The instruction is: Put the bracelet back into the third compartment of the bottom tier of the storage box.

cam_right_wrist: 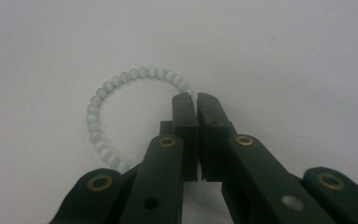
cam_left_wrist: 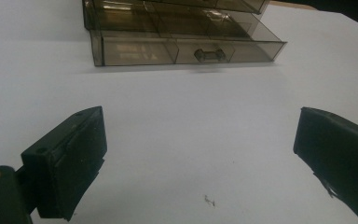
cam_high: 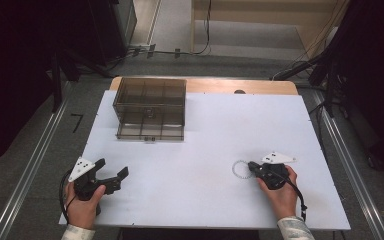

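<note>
Right gripper (cam_right_wrist: 196, 100), jaws pressed together on the near-right edge of the bead bracelet (cam_right_wrist: 103, 100), flat on the table (cam_high: 200, 150), apparently to lift it; left gripper (cam_high: 111, 176) spread, idle; drawer box (cam_high: 150, 107) far left

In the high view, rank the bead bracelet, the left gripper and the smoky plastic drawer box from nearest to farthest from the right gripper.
1. bead bracelet: at the tips of the right gripper, on its left.
2. left gripper: across the white table, at the near left edge.
3. drawer box: far left of the table, toward the back; plainly farther than the left gripper.
</note>
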### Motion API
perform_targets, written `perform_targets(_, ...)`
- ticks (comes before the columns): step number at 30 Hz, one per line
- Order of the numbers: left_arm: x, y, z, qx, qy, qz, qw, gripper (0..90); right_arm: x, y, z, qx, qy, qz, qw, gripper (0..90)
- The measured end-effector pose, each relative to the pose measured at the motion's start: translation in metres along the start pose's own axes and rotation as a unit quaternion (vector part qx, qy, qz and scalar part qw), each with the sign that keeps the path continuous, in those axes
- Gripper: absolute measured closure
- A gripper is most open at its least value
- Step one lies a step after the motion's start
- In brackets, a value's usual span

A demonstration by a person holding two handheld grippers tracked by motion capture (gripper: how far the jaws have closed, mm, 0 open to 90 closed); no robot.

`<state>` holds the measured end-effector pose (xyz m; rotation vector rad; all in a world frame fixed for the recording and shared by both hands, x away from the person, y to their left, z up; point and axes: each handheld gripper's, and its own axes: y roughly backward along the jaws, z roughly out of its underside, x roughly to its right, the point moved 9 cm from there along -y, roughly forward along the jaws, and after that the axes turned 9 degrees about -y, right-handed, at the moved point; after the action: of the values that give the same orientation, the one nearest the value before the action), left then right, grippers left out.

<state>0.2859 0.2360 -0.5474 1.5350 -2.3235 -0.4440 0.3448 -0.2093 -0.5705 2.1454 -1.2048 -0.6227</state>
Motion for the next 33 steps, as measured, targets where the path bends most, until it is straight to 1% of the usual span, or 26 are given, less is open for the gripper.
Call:
perform_targets(4, -0.001, 0.000, 0.001, -0.001, 0.001, -0.001, 1.0000, 3.2, 0.001, 0.008, -0.006, 0.017, -0.012, -0.010, 0.9997, 85.1)
perform_targets(5, -0.001, 0.000, 0.001, -0.001, 0.001, 0.000, 1.0000, 3.2, 0.001, 0.008, -0.006, 0.017, -0.012, -0.010, 0.9997, 85.1)
perform_targets(7, 0.000, -0.001, 0.001, -0.002, 0.000, 0.001, 1.0000, 3.2, 0.003, 0.016, -0.011, 0.032, -0.021, -0.016, 0.9992, 85.1)
perform_targets(11, 0.001, -0.001, 0.001, -0.003, -0.001, 0.002, 1.0000, 3.2, 0.002, 0.024, -0.014, 0.044, -0.029, -0.025, 0.9983, 85.1)
perform_targets(12, 0.001, -0.001, 0.001, -0.003, -0.001, 0.002, 1.0000, 3.2, 0.002, 0.024, -0.014, 0.044, -0.029, -0.025, 0.9983, 85.1)
perform_targets(13, 0.001, -0.001, 0.001, -0.003, -0.001, 0.003, 1.0000, 3.2, 0.000, 0.029, -0.018, 0.054, -0.027, -0.033, 0.9976, 85.1)
perform_targets(17, 0.000, -0.002, 0.001, -0.004, -0.001, 0.001, 1.0000, 3.2, -0.006, 0.035, -0.023, 0.062, -0.026, -0.045, 0.9967, 85.1)
perform_targets(23, 0.000, -0.002, 0.001, -0.003, -0.001, 0.001, 1.0000, 3.2, -0.007, 0.037, -0.025, 0.068, -0.025, -0.048, 0.9962, 85.1)
perform_targets(24, 0.000, -0.002, 0.001, -0.004, -0.001, 0.001, 1.0000, 3.2, -0.010, 0.039, -0.027, 0.071, -0.024, -0.053, 0.9957, 85.1)
perform_targets(28, -0.001, -0.002, 0.001, -0.003, -0.001, 0.000, 1.0000, 3.2, -0.015, 0.043, -0.031, 0.073, -0.016, -0.056, 0.9956, 85.1)
perform_targets(29, -0.001, -0.001, 0.001, -0.004, -0.001, 0.000, 1.0000, 3.2, -0.017, 0.044, -0.032, 0.074, -0.010, -0.056, 0.9957, 85.1)
perform_targets(33, -0.001, -0.002, 0.001, -0.004, -0.001, 0.000, 1.0000, 3.2, -0.021, 0.043, -0.035, 0.072, -0.004, -0.058, 0.9957, 85.1)
